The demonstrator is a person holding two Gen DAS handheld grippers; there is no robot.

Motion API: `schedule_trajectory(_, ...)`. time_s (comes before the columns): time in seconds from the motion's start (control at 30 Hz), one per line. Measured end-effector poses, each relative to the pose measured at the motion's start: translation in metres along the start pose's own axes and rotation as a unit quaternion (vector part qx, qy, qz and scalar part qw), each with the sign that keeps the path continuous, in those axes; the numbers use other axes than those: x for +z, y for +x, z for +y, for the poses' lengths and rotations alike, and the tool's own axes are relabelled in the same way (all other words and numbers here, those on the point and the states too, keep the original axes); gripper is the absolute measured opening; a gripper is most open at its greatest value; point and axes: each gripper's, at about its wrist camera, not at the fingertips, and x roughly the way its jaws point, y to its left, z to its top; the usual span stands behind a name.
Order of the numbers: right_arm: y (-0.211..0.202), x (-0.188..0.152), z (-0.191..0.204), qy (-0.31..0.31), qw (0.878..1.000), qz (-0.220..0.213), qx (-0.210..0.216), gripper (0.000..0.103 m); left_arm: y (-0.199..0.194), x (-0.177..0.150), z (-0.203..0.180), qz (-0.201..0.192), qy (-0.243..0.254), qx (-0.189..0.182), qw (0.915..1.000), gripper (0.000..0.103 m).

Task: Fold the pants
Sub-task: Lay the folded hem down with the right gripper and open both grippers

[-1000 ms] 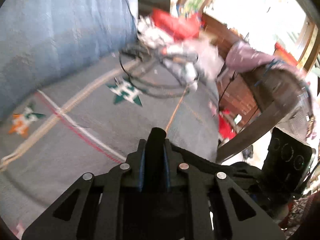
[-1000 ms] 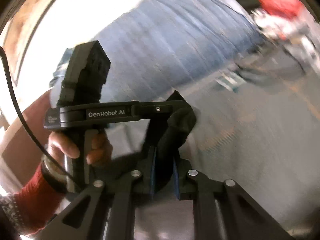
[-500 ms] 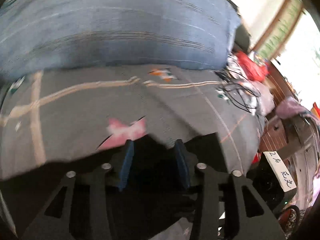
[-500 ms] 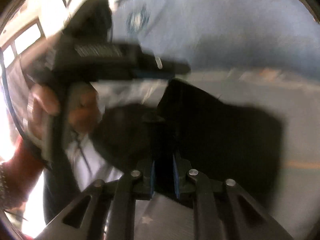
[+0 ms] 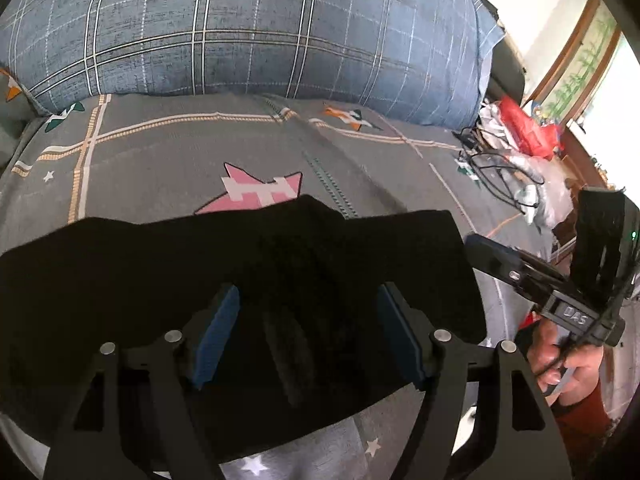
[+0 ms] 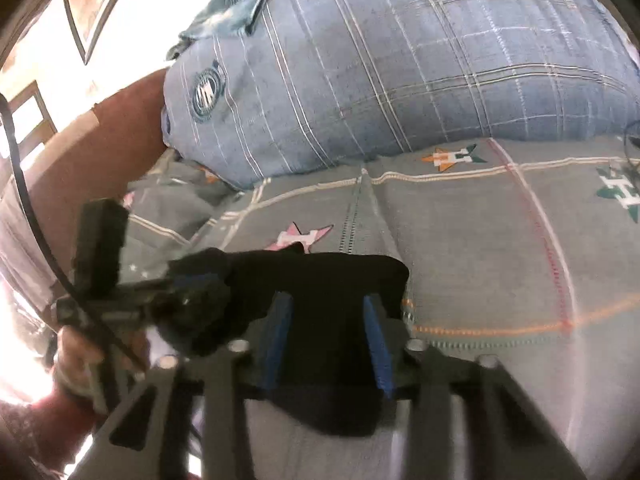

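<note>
Below the pink star [image 5: 262, 192] printed on the grey bedsheet [image 5: 160, 152], the black pants [image 5: 200, 280] are lying as a folded block. Both jaws are standing apart: left gripper [image 5: 310, 334] and right gripper [image 6: 326, 340] are each hovering over the cloth, clamping nothing. Judgement: folded edges are looking uneven near the star; pressing flat and squaring corners is advisable. Beyond the star, sheet is lying open up to the plaid pillow [image 5: 240, 32]; cables [image 5: 500, 172] are crowding the star's right side.
</note>
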Motion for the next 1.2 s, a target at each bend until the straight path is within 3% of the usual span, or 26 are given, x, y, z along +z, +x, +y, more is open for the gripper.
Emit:
schedule_trajectory(0.1,0.024,-0.002,-0.001,-0.016,1.0,0.016,-0.019,0.026,0.011,-0.003,0.001,0.003,-0.003,0.046,0.9989,0.071)
schedule_trajectory(0.27,0.035,-0.007,0.007,-0.014,0.999,0.028,-0.011,0.028,0.009,-0.005,0.002,-0.008,-0.011,0.047,0.9988,0.071)
schedule_trajectory(0.6,-0.019,-0.029,0.033,-0.033,0.999,0.009,0.017,0.034,-0.016,-0.017,0.004,-0.023,-0.036,0.053,0.9977,0.071)
schedule_trajectory(0.8,0.001,-0.055,0.028,-0.018,0.999,0.036,0.009,0.033,-0.01,-0.025,0.002,-0.019,-0.032,0.073,0.9967,0.071)
schedule_trajectory(0.9,-0.003,-0.055,0.029,-0.007,1.0,0.026,0.015,0.034,-0.01,-0.027,-0.003,-0.021,-0.025,0.083,0.996,0.071)
schedule_trajectory(1.07,-0.025,-0.043,0.044,-0.031,0.999,-0.009,0.034,0.048,-0.024,-0.029,-0.005,-0.037,-0.024,0.088,0.9952,0.071)
schedule_trajectory(1.2,-0.037,-0.033,0.056,-0.043,0.997,-0.042,0.048,0.048,-0.041,-0.03,-0.002,-0.054,-0.031,0.093,0.9937,0.071)
